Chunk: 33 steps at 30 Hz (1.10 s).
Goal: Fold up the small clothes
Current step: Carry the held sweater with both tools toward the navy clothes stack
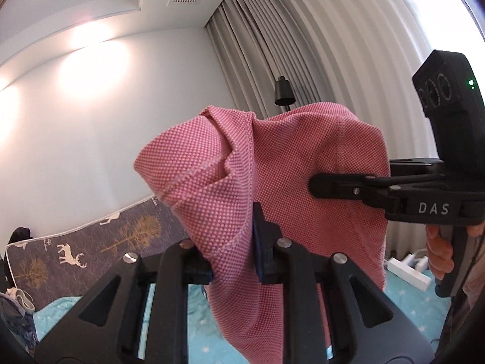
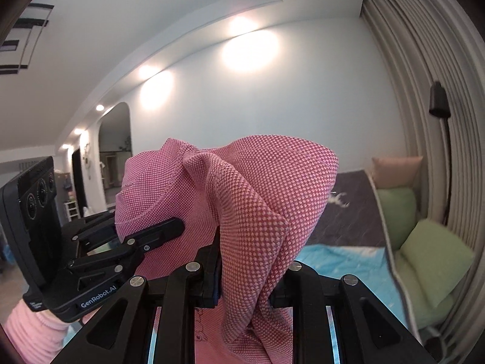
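Observation:
A small pink woven garment (image 1: pixel 288 163) hangs in the air, bunched and draped between both grippers. In the left wrist view my left gripper (image 1: pixel 233 242) is shut on a folded edge of it, the cloth spilling over the left finger. My right gripper (image 1: pixel 313 183) reaches in from the right, shut on the same garment, with a hand on its handle. In the right wrist view the garment (image 2: pixel 257 188) covers my right gripper (image 2: pixel 242 267), which pinches a fold. My left gripper (image 2: pixel 180 224) clamps the cloth from the left, and its far finger is hidden behind the fabric.
Below lies a bed with a turquoise sheet (image 1: pixel 403 303). A dark deer-patterned mat (image 1: pixel 91 242) leans on the wall. Grey curtains (image 1: pixel 303 60), a black floor lamp (image 1: pixel 283 92), a white power strip (image 1: pixel 406 270), green pillows (image 2: pixel 430 261) and a clothes pile (image 1: pixel 15 309) surround it.

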Tool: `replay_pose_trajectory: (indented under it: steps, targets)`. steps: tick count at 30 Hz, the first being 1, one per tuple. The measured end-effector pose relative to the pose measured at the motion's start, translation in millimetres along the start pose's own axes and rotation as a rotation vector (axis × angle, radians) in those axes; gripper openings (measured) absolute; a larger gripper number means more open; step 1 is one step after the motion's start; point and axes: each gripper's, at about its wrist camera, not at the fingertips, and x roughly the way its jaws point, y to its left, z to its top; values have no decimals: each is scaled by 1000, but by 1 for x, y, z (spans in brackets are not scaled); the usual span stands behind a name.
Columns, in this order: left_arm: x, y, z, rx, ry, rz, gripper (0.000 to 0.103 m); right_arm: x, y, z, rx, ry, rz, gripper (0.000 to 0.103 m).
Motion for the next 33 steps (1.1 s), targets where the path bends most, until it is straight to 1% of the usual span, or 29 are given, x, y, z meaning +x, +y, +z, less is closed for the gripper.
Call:
replay_pose_trajectory:
  steps: [3, 5, 7, 12, 18, 21, 23, 26, 29, 33]
  targets:
    - [23, 9, 5, -25, 8, 0, 22, 13, -7, 11, 5, -5, -14, 21]
    - [37, 13, 2, -39, 20, 2, 22, 28, -15, 12, 21, 2, -15, 21]
    - [54, 17, -10, -53, 43, 5, 22, 46, -25, 9, 36, 17, -19, 21]
    - [119, 32, -37, -76, 128, -4, 22, 105, -53, -10, 68, 84, -44, 21]
    - [198, 53, -90, -140, 225, -17, 21, 183, -94, -50, 145, 175, -46, 21]
    - [235, 57, -120, -173, 275, -12, 21, 219, -114, -81, 180, 219, -50, 21]
    - [255, 53, -143, -189, 300, -3, 21, 241, -123, -104, 189, 242, -60, 21]
    - [294, 58, -177, -255, 354, 24, 22, 280, -143, -134, 222, 288, -72, 21]
    - [333, 61, -223, -332, 413, 80, 24, 322, -162, -165, 259, 351, -84, 21]
    - [373, 57, -267, -313, 504, 230, 41, 380, -181, -202, 228, 436, -128, 22]
